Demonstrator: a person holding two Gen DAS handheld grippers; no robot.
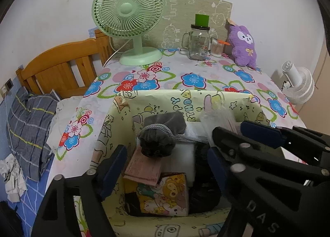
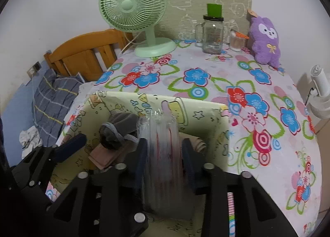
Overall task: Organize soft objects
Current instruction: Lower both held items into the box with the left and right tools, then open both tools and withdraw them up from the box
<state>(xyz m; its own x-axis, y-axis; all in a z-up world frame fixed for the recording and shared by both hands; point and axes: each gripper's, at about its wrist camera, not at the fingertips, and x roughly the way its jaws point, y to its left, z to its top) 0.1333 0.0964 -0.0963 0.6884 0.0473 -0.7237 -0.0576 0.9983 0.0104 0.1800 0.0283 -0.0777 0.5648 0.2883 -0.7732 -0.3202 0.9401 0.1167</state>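
Presently, the sorting appears well advanced; the yellow cartoon-print box [image 1: 127,121], standing at the near edge of the flowered tablecloth [image 2: 206,76], already holds a grey drawstring pouch [image 1: 160,133], a pink folded cloth [image 1: 144,168], a small cartoon-print carton [image 1: 165,193] and dark fabric at its right side.

The right gripper [image 2: 165,150] hangs over the box with a clear plastic packet [image 2: 160,154] standing between its pads; the packet is blurred, and the pads look set apart from it rather than pressing, so I judge it released or nearly so, not yet settled. The left gripper [image 1: 165,160] is spread wide over the box interior and holds nothing.

Outstanding: 1 purple plush toy [image 2: 266,38] stands at the far right of the table, well apart from the box, beside a glass jar [image 2: 212,34]; I judge it the likely remaining soft item.

Materials: pouch velvety, corded neck; packet glossy, crinkled, reddish stripes within; plush shaggy; box walls thin, papery.
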